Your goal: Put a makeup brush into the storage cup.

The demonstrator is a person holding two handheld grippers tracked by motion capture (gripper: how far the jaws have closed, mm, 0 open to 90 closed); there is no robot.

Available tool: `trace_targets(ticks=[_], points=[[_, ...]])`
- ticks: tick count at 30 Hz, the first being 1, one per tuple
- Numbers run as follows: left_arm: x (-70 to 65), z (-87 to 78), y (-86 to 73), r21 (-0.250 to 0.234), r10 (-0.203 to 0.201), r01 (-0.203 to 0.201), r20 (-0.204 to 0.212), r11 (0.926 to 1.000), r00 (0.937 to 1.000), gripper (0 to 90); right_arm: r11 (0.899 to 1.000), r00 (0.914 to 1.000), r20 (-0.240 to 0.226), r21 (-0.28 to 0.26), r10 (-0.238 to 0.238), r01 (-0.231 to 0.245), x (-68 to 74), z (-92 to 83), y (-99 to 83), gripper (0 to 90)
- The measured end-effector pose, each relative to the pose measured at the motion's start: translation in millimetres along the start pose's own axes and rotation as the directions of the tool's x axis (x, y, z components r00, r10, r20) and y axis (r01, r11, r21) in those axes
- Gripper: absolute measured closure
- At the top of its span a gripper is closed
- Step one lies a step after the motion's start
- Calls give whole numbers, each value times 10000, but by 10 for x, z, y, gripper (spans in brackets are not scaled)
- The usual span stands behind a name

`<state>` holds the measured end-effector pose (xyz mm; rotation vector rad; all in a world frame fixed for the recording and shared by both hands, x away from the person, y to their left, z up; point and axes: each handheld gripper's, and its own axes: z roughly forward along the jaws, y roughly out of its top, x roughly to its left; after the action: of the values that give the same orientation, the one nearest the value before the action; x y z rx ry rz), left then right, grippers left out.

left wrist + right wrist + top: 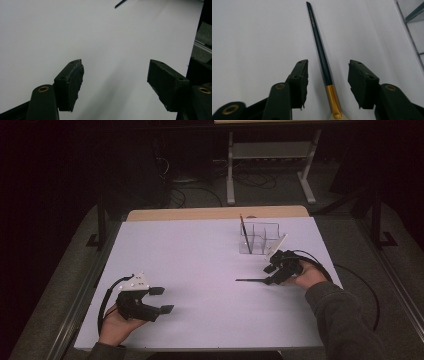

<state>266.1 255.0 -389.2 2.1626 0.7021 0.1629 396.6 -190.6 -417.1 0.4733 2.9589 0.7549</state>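
A thin black brush (250, 280) with a gold ferrule lies flat on the white table (200, 255), right of centre. In the right gripper view the brush (319, 45) runs away from me between the jaws, which stand apart on either side without touching it. My right gripper (270, 275) (327, 82) is open over the ferrule end. Near the front left edge my left gripper (165, 300) (115, 85) rests open and holds nothing. The brush's tip (120, 3) shows far off in the left gripper view.
A clear divided organizer (260, 240) stands just behind my right gripper, with a dark stick (245, 232) leaning upright in its left compartment. A wooden strip (215, 213) borders the table's far edge. Cables and a metal frame (270, 170) lie on the floor beyond.
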Motion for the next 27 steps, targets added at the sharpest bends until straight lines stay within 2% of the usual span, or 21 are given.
trace_targets(ticks=[14, 16, 27], points=[[-1, -2, 0, -19, -18, 18, 78, 10000, 10000, 280, 9988, 9997, 73, 429, -240, 236, 10, 85, -29, 695], [-1, -1, -2, -22, -9, 10, 79, 10000, 10000, 280, 9980, 9991, 124, 482, -403, 397, 10, 100, -27, 713], [-3, 5, -3, 20, -12, 11, 81, 10000, 10000, 281, 9971, 9985, -80, 535, -537, 541, -3, 107, -21, 818]])
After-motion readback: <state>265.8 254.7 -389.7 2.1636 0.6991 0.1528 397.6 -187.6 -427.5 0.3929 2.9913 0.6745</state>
